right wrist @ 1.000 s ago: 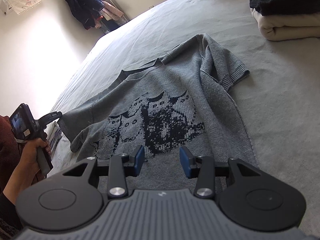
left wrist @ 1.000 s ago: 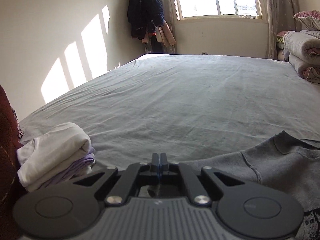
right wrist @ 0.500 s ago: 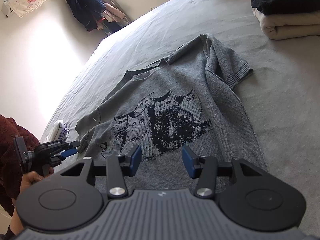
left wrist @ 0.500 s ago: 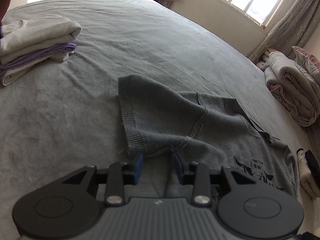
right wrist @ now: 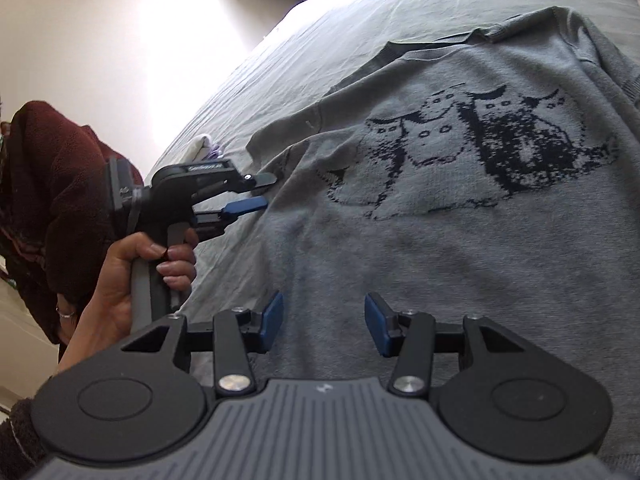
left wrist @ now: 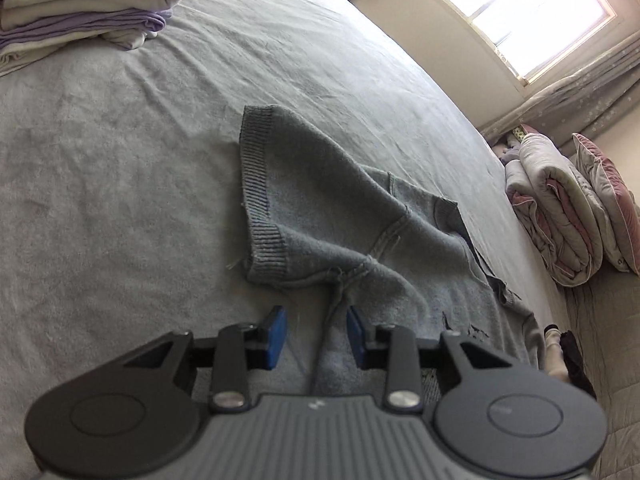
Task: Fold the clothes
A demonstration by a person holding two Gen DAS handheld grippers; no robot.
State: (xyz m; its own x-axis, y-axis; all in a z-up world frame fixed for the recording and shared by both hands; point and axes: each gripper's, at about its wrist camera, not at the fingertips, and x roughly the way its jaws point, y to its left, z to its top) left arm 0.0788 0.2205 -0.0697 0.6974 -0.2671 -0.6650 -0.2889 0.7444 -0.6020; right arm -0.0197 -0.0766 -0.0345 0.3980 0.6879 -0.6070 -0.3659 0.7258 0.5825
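Grey knit filled the left wrist view: the sweater (left wrist: 360,220) lay on the bed (left wrist: 120,160), one short sleeve (left wrist: 264,184) with its ribbed cuff spread out ahead. A second earlier this camera looked level across the room with the fingers pressed together; by now it had tipped down and rolled, and the left gripper (left wrist: 316,334) had parted its blue pads (left wrist: 276,336) to straddle the side seam just below the armpit. Nothing was pinched: fabric sat between the pads, with daylight on the left side. My read is that the approach was done and the grab at the sweater's edge was next. Counting here: one sweater, one stack of folded clothes (left wrist: 84,8) far left, one heap of rolled quilts (left wrist: 560,220) by the window (left wrist: 520,8), one small dark-and-white bundle (left wrist: 564,356) at the right edge.

Over to the right wrist view. The right gripper (right wrist: 324,326) had slid sideways across the sweater (right wrist: 460,220) and now hovered over the plain lower body, below the row of black knitted owls (right wrist: 472,148); I made out about four, though the pattern blurs. Its fingers stood well apart, holding nothing, a touch wider than a second before. The left gripper (right wrist: 256,192) showed at the sweater's left edge, gripped by a hand (right wrist: 132,276) in a dark red sleeve (right wrist: 60,184). Two grippers, one hand visible, both tools poised for what looked like a first lengthwise fold.
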